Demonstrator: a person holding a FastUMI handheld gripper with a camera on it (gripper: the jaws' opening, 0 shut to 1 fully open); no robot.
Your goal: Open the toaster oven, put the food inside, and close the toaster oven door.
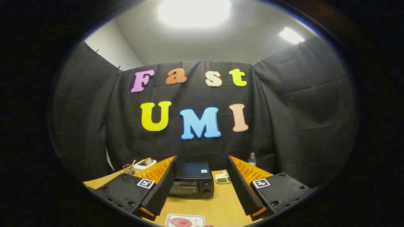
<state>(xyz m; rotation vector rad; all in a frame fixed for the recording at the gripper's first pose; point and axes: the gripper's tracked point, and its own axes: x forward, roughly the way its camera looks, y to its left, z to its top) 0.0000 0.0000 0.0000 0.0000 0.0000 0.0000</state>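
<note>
I have the gripper (202, 189) hovering above the wooden bench (221, 208), jaws spread wide, nothing between them, touching nothing.

Toaster oven (193, 184) sits dead ahead at 12 o'clock, seen in the gap between the two fingers, beyond the tips. It is black, its door looks shut, with two knobs stacked on its right side and a small white sticker on top. It stands on the bench against the black cloth wall.

Nearer to me than the oven, at 6 o'clock and below the jaws, lies a white tray (185, 220) with a pink round food item (180, 222) on it. It is partly cut off, so I cannot tell what the food is.

At about 1 o'clock from the oven, just beside it, sits a small white dish (222, 178) with something green in it. Further back at 2 o'clock stands a clear bottle (251, 159) with a red cap.

At 10 o'clock, past the left finger, I see a white toaster (144, 164) with something sticking out of its slot, and a wire cup (128, 169) beside it.
</note>
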